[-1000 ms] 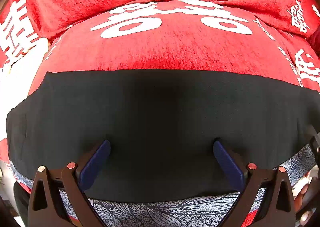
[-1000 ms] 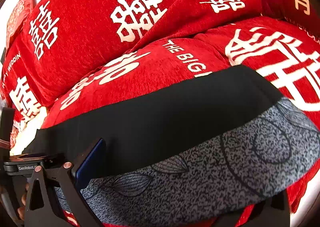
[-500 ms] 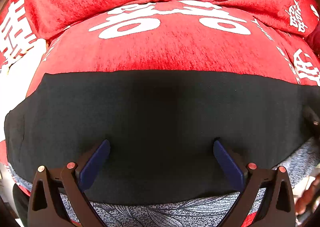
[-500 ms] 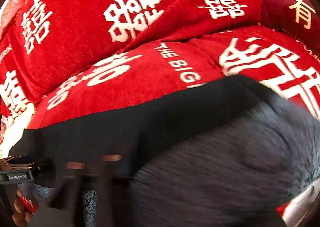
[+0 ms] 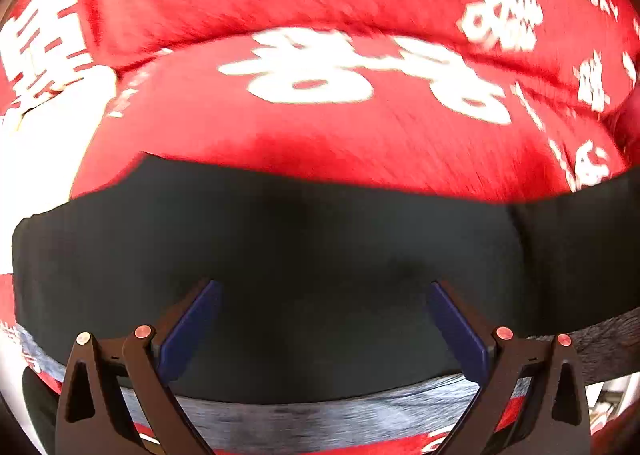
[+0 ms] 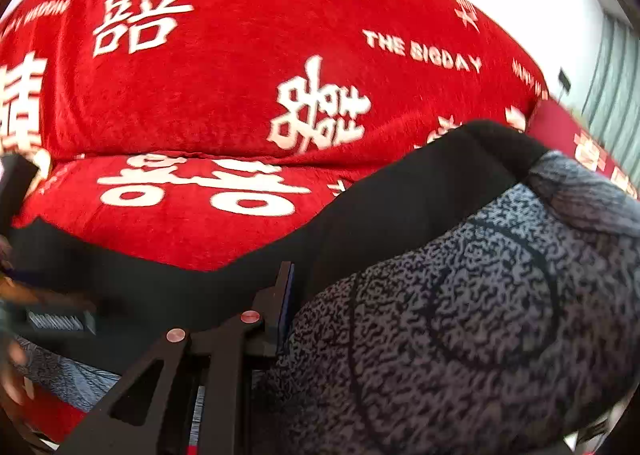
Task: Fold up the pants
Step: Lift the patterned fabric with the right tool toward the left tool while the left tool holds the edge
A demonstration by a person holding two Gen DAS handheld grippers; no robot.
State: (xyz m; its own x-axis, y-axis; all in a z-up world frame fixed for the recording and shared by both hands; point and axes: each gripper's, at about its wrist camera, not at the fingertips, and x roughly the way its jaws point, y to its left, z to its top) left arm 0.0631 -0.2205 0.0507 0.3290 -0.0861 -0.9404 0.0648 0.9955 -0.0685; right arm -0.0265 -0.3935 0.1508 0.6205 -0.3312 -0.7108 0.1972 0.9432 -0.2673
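One pair of pants (image 5: pixel 320 255), black at the waistband and grey-patterned below, lies across a red sofa cushion (image 5: pixel 320 127) printed with white characters. Its right end (image 6: pixel 460 315) is bunched and raised off the cushion, pinched by the right tool (image 6: pixel 290 295), whose jaws are closing on the cloth. Over the black band, the left tool (image 5: pixel 320 319) stands spread wide, blue pads (image 5: pixel 188 327) apart with cloth beneath them, gripping nothing. Behind the pants rises the red backrest (image 6: pixel 240 55).
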